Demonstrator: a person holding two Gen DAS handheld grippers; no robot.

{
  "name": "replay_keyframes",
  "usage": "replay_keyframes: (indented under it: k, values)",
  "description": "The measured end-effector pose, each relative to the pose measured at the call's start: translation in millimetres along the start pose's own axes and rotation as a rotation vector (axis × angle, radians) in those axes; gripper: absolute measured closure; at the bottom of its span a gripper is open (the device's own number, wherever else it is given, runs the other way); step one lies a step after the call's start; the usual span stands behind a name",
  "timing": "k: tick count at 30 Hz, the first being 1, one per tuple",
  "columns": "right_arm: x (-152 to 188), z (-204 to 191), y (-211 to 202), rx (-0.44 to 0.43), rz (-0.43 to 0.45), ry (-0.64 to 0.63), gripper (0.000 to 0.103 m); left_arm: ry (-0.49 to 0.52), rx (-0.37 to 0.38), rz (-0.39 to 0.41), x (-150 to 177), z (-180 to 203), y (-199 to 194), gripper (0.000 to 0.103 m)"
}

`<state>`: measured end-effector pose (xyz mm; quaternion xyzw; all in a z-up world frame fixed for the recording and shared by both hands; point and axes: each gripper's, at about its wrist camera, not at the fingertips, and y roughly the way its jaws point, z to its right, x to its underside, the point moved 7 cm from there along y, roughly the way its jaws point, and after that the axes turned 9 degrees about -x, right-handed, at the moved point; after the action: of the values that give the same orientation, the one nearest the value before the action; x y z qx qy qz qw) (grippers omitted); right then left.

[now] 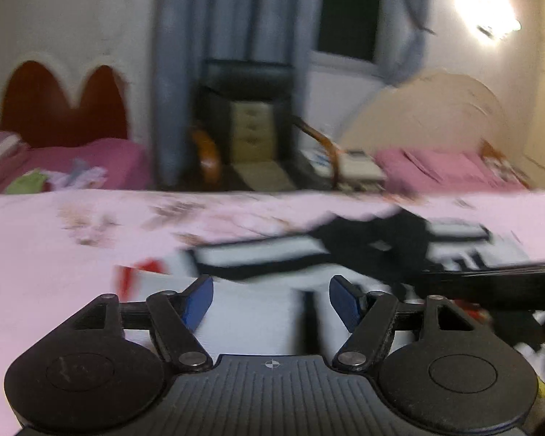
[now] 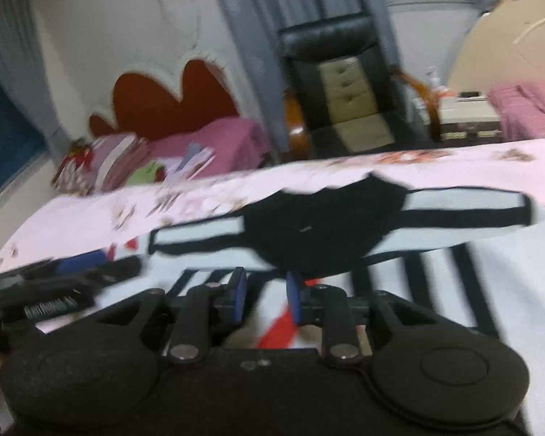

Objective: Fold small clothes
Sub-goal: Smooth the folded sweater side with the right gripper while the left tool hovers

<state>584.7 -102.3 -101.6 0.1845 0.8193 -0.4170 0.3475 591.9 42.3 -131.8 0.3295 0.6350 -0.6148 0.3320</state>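
A small white garment with black stripes, a black collar part and red marks (image 1: pixel 258 312) lies spread on the pink floral sheet (image 1: pixel 54 247). My left gripper (image 1: pixel 271 301) hovers just over its near white part, jaws wide open and empty. In the right wrist view the same garment (image 2: pixel 327 232) lies flat with both striped sleeves out to the sides. My right gripper (image 2: pixel 263 292) is low over its middle, jaws open a small way with nothing between them. The left gripper (image 2: pixel 80 265) shows at the left edge of that view. Both views are blurred.
A black chair (image 1: pixel 250 116) stands beyond the bed's far edge between grey curtains. A second bed with pink bedding and a pile of small clothes (image 1: pixel 54 178) is at the far left. A pink cloth on a low table (image 1: pixel 447 170) is at the far right.
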Motion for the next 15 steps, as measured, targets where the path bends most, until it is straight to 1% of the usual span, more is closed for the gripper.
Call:
replay_keyframes:
  k: [2, 3, 4, 5, 7, 8, 9, 10, 11, 12, 13, 14, 15]
  values:
    - [8.7, -5.2, 12.0, 0.002, -0.047, -0.003, 0.08, 0.013, -0.002, -0.037, 10.2, 13.2, 4.3, 0.033]
    - [14.9, -4.3, 14.4, 0.024, -0.064, -0.013, 0.082, 0.019, -0.008, -0.055, 18.1, 15.5, 6.5, 0.033]
    - [18.9, -2.6, 13.6, 0.034, -0.068, -0.023, 0.082, 0.029, -0.016, -0.063, 24.6, 15.6, 6.9, 0.033]
    - [21.8, -0.6, 11.0, 0.035, -0.069, -0.029, 0.083, 0.037, -0.021, -0.053, 30.4, 13.3, 5.4, 0.033]
    - [25.1, 5.9, 1.4, 0.057, -0.069, -0.063, 0.087, 0.021, -0.035, -0.033, 39.5, 2.6, -2.1, 0.031]
    - [25.7, 11.3, -4.9, 0.078, -0.064, -0.08, 0.087, 0.022, -0.067, -0.028, 42.1, -4.4, -5.8, 0.031]
    - [26.5, 19.8, -14.5, 0.124, -0.05, -0.096, 0.087, 0.047, -0.109, -0.026, 45.7, -11.5, -7.2, 0.031]
    - [26.8, 31.4, -25.1, 0.192, -0.036, -0.12, 0.087, 0.059, -0.126, -0.018, 49.5, -18.7, -10.2, 0.031]
    - [27.7, 42.1, -33.7, 0.239, -0.026, -0.131, 0.087, 0.056, -0.135, -0.021, 51.4, -24.2, -12.0, 0.031]
    - [28.4, 54.2, -42.6, 0.258, -0.019, -0.115, 0.087, 0.051, -0.14, -0.022, 52.0, -29.3, -15.5, 0.031]
    - [28.8, 64.6, -52.1, 0.246, -0.013, -0.076, 0.087, 0.044, -0.146, -0.021, 49.5, -34.2, -19.4, 0.031]
    - [27.2, 71.5, -61.1, 0.253, -0.001, -0.045, 0.082, 0.03, -0.153, -0.012, 47.3, -37.3, -24.8, 0.031]
    - [24.1, 76.9, -74.1, 0.271, 0.033, -0.025, 0.068, 0.007, -0.156, 0.001, 45.8, -40.0, -29.9, 0.031]
